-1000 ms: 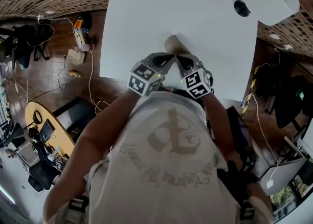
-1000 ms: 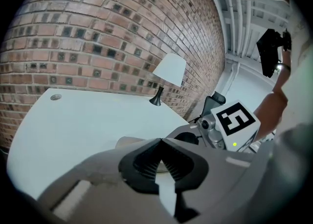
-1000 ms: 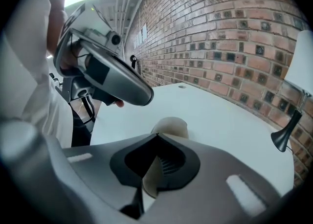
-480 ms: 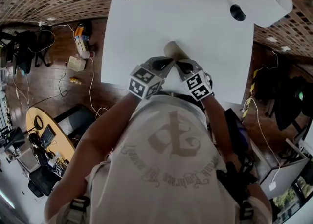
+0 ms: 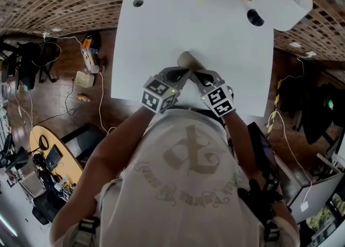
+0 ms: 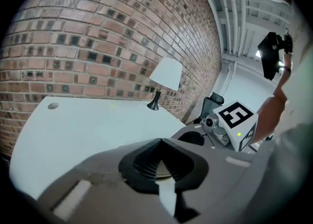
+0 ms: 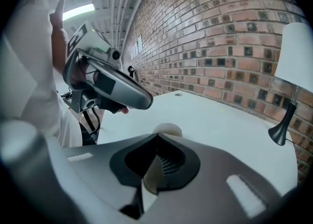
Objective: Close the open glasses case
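A beige glasses case lies on the white table near its front edge. Whether its lid is up I cannot tell. My left gripper and right gripper meet over the case's near end, tips close together. In the left gripper view the left gripper is shut, and a beige patch of the case shows through the gap behind the tips. The right gripper is shut too, with the case's rounded top just past its tips. Contact with the case is hidden.
A white lamp stands at the table's far right corner, against the brick wall. A cable hole sits at the far left corner. Cables and small items lie on the wooden floor to the left of the table.
Both grippers' tips have drawn closer together over the near end of the case. The head view has shifted a little.
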A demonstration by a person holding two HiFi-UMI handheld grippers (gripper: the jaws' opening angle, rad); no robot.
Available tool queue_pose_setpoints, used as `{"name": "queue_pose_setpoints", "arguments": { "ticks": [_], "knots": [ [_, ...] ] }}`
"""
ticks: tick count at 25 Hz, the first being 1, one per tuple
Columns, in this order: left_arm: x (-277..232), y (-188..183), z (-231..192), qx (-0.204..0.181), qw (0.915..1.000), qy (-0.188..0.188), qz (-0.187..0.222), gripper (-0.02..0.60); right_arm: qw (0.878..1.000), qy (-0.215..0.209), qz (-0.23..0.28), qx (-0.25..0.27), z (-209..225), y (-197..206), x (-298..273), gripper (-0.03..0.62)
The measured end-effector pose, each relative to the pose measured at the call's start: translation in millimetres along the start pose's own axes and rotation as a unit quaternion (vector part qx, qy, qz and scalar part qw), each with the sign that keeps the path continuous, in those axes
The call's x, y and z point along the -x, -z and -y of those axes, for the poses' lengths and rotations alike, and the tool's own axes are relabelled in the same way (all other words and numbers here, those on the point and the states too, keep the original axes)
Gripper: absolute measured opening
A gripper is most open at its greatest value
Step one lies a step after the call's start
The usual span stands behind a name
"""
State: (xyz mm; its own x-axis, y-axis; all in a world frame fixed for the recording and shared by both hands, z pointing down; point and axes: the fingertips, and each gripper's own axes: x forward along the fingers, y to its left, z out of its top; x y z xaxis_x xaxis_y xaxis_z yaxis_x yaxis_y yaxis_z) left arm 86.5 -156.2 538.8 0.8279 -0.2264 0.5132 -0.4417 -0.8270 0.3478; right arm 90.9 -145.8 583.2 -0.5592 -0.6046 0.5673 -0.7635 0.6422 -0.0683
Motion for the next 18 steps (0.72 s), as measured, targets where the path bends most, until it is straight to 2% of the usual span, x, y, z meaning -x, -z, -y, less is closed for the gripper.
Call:
{"name": "queue_pose_setpoints", "arguments": {
  "ticks": [6, 11, 18],
  "knots": [
    [3.3, -10.8, 1.0, -0.007, 0.9999, 0.007, 0.014, 0.005, 0.999, 0.018, 0.029, -0.036, 7.9, -17.8, 23.3, 0.006],
    [17.9, -32.1, -15.8, -0.008, 0.9989, -0.006, 0.046, 0.005, 0.995, 0.036, 0.072, -0.055, 24.1, -54.7, 40.5, 0.006],
    [28.9, -54.2, -10.8, -0.012, 0.9965, -0.012, 0.082, 0.005, 0.988, 0.068, 0.119, -0.074, 41.1, -79.5, 85.7, 0.006]
  ]
}}
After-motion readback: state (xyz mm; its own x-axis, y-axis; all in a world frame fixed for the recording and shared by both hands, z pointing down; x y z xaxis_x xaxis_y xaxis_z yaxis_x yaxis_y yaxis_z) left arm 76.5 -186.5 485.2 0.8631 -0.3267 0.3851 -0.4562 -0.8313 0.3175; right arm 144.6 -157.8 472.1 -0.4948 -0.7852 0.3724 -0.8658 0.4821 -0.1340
